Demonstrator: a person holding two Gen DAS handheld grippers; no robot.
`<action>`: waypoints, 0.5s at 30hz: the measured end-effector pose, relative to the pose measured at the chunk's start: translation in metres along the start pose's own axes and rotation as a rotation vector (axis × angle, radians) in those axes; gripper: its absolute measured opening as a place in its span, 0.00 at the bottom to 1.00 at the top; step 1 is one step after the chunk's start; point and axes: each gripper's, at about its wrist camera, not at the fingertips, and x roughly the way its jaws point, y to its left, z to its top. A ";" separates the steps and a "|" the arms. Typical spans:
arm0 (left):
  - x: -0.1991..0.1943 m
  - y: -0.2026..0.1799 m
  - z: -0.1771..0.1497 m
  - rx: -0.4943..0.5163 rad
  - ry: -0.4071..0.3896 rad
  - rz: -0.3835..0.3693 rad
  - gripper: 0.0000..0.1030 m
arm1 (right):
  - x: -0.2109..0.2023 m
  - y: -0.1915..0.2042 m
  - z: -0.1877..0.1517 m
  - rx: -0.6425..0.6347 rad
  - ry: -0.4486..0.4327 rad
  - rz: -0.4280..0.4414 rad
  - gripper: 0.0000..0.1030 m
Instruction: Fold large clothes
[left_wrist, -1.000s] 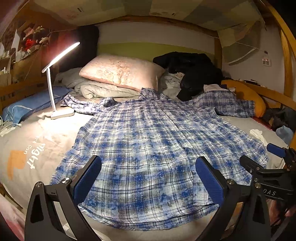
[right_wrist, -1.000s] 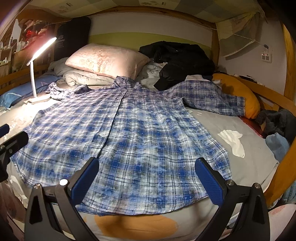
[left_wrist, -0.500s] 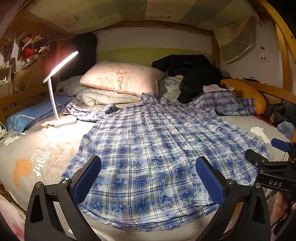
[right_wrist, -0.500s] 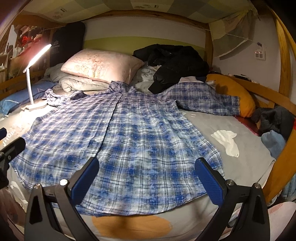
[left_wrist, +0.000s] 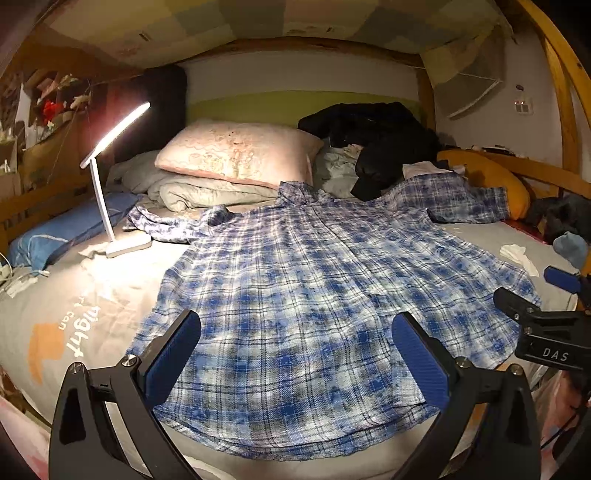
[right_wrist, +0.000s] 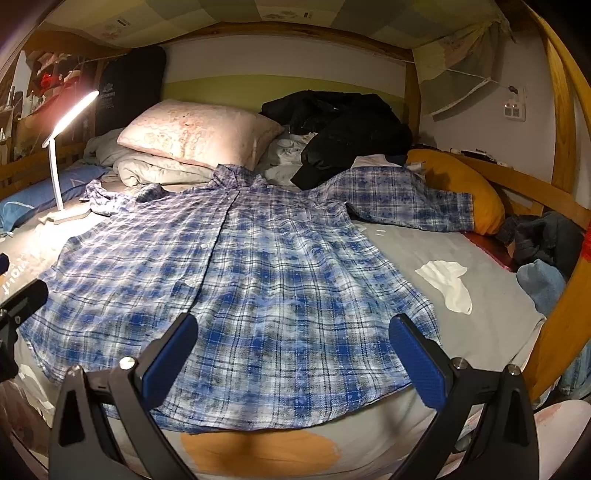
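A large blue-and-white plaid shirt (left_wrist: 317, 295) (right_wrist: 243, 280) lies spread flat on the bed, collar toward the pillows, hem toward me. One sleeve is bunched by the lamp; the other stretches right toward an orange cushion. My left gripper (left_wrist: 295, 350) hovers open above the hem's left half, nothing between its blue pads. My right gripper (right_wrist: 293, 350) is open over the hem's right half, also holding nothing. The right gripper also shows at the right edge of the left wrist view, and the left one at the left edge of the right wrist view.
A lit white desk lamp (left_wrist: 110, 177) stands on the grey bedsheet (left_wrist: 74, 295) at the left. A pink pillow (left_wrist: 240, 151), folded quilt and black jacket (left_wrist: 384, 140) lie at the head. An orange cushion (right_wrist: 458, 184), white cloth (right_wrist: 447, 284) and wooden rail (right_wrist: 535, 192) are on the right.
Both views have drawn back and risen slightly, so the shirt sits a little further off. The shirt has not moved and both grippers stay open.
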 end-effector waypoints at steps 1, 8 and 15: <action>0.000 0.000 0.000 0.000 -0.001 0.009 1.00 | 0.001 0.000 0.000 0.001 0.003 0.001 1.00; -0.002 0.000 0.001 0.000 -0.008 0.040 1.00 | 0.003 -0.003 -0.001 0.014 0.015 0.020 1.00; -0.005 0.001 0.003 -0.009 -0.023 0.018 1.00 | 0.003 0.000 -0.002 0.002 0.017 0.017 1.00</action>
